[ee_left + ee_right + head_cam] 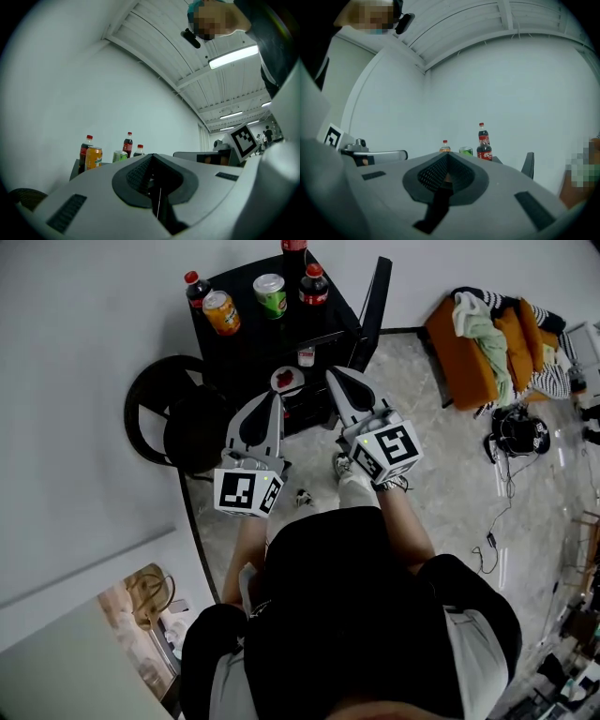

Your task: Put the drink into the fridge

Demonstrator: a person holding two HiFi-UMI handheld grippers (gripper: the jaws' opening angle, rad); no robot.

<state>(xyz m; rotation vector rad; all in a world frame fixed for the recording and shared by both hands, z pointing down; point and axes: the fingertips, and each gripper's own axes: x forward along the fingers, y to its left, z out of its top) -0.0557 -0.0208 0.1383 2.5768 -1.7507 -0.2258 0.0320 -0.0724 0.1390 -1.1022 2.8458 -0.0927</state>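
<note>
Evidently nothing is done yet: the orange can point(221, 312), green can point(270, 294) and cola bottles point(313, 287) are seen atop the far black cabinet point(246, 338), while left gripper point(272, 401) and right gripper point(333, 377) are held closed, empty, nearer.

Tall bottle point(294, 246) cropped, floor clutter point(517, 432) indistinct

I hold my left gripper point(270, 401) and my right gripper point(334, 374) side by side in front of me, both pointing forward, each with its jaws pressed together on nothing.
</note>
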